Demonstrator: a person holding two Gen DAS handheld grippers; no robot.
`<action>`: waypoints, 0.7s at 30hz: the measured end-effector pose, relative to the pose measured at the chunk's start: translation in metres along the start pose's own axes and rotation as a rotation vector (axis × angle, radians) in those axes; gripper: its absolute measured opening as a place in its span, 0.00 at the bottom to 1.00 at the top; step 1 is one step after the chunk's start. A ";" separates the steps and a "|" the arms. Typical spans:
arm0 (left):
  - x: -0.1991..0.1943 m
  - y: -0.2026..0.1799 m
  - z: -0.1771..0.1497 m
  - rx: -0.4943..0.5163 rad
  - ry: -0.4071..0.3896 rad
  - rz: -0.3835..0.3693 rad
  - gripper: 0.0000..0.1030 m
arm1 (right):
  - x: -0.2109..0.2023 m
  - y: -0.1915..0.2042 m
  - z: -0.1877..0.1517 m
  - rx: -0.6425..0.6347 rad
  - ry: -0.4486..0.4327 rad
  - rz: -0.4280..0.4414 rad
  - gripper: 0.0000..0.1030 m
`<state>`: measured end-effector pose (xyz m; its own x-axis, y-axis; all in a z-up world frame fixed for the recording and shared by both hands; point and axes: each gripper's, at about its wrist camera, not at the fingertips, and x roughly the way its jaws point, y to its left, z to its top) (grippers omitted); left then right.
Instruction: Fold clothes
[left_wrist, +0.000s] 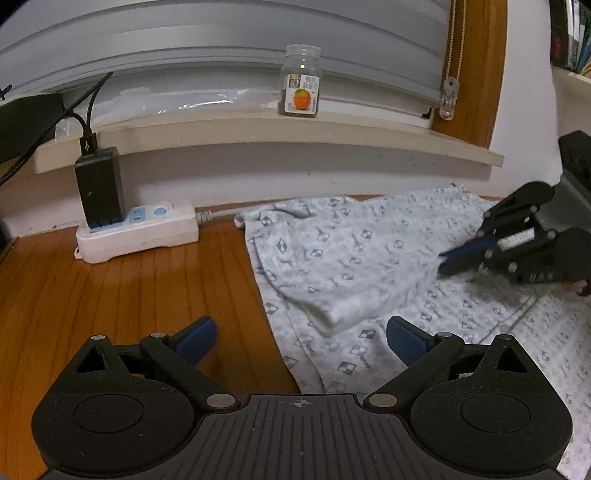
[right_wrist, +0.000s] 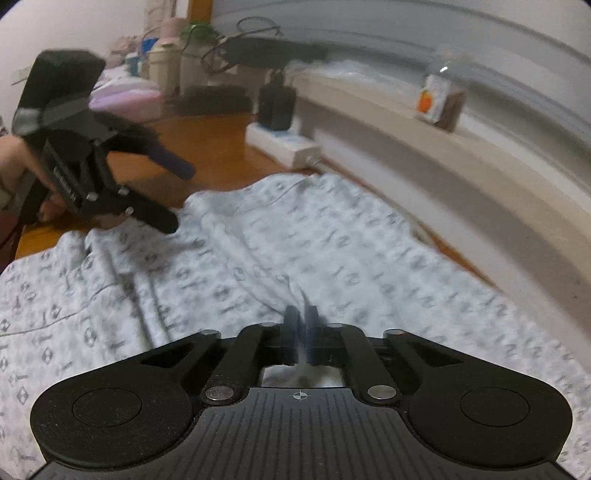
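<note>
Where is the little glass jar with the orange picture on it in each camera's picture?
Left wrist view: the clear glass jar with an orange on its label stands upright on the pale window ledge, top centre.
Right wrist view: the same jar is blurred, on that ledge at the upper right.
Shared landmark: the white power strip with a black adapter plugged in, on the wooden table below the ledge.

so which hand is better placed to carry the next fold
Right, probably. The right gripper is shut on a pinch of the garment, so it could pull that fold across. The left gripper is open with nothing between its pads, at the garment's edge over the table.
</note>
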<state>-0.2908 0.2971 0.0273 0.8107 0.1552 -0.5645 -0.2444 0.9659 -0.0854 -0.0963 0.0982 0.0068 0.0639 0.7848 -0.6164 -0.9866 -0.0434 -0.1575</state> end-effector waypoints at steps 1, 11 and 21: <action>0.000 0.000 0.000 -0.002 -0.002 -0.003 0.97 | -0.008 -0.005 0.000 -0.008 -0.021 -0.017 0.03; 0.013 -0.017 0.015 0.023 -0.011 -0.018 0.97 | -0.163 -0.118 -0.017 0.082 -0.136 -0.467 0.03; 0.049 -0.083 0.061 0.071 -0.029 -0.094 0.99 | -0.291 -0.231 -0.115 0.463 -0.062 -1.095 0.40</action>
<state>-0.1988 0.2374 0.0571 0.8433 0.0684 -0.5330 -0.1294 0.9885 -0.0779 0.1299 -0.1911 0.1338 0.9115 0.2945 -0.2872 -0.3731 0.8858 -0.2760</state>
